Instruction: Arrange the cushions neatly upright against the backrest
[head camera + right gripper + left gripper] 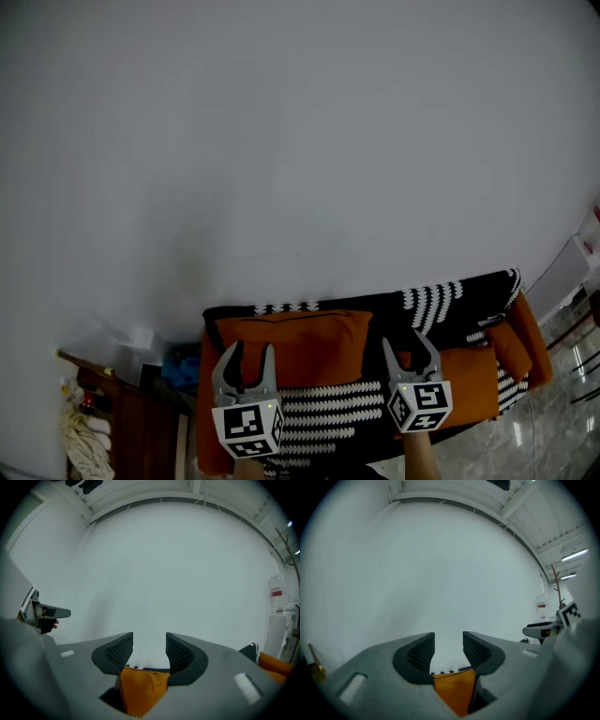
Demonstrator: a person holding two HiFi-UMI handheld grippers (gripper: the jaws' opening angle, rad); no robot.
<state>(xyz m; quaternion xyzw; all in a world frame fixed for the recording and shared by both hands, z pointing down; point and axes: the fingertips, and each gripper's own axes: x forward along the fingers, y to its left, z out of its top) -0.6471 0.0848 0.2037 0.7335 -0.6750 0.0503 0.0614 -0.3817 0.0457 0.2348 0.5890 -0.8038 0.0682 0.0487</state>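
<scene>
Sofa (206, 412) with a black-and-white throw (441, 302) over its backrest lies ahead of and below both grippers. Its wide orange cushion (300, 349) runs sideways, long axis spanning from one gripper to the other, just beyond their tips. Left gripper (249, 361) and right gripper (407, 351) each stand partly open, holding nothing, about equally near their own ends.

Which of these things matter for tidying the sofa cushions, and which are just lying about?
Part of the job:
- orange cushion
- black-and-white throw over the sofa backrest
- left gripper, jaws open, empty
- right gripper, jaws open, empty

Just lying about:
- wooden cabinet left of the sofa
- blue item behind it
- pale cloth beside it
</scene>
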